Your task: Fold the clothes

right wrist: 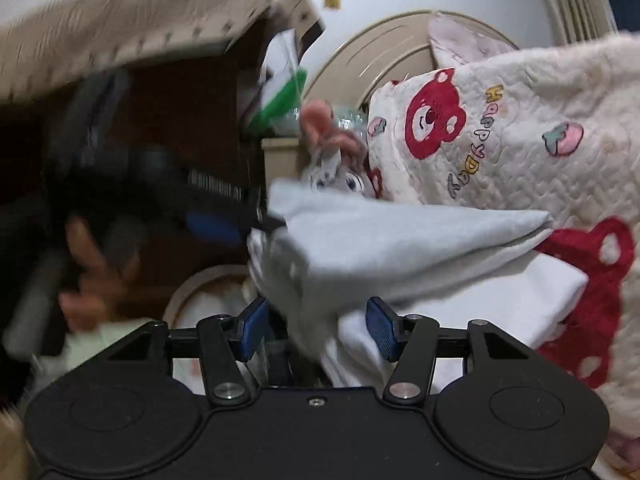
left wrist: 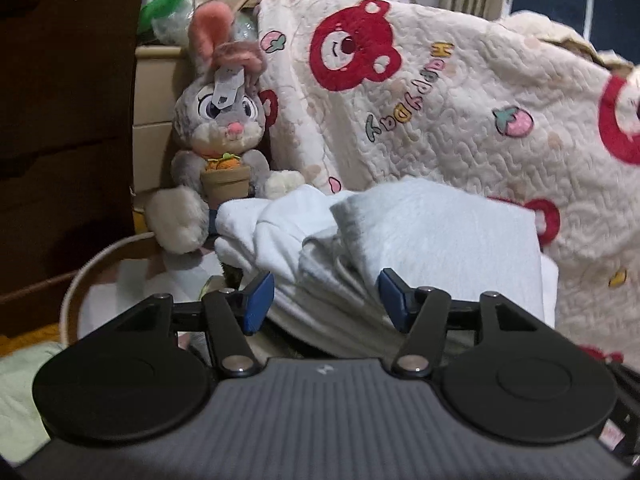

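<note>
Left gripper [left wrist: 324, 300] jaws spread wide around the grey folded garment [left wrist: 440, 232], not clamped; right gripper [right wrist: 316, 328] likewise released, possibly brushing cloth; view blurred.

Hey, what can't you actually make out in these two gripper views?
- Left wrist: what kind of garment the pale folded clothes are; only folds show.
- Left wrist: what the round basket holds; the left gripper covers most of it.
- Right wrist: the plush rabbit, hidden behind the clothes.
- Right wrist: the hand and the tool it holds, motion-blurred.
- Right gripper: whether its fingers touch cloth.
</note>
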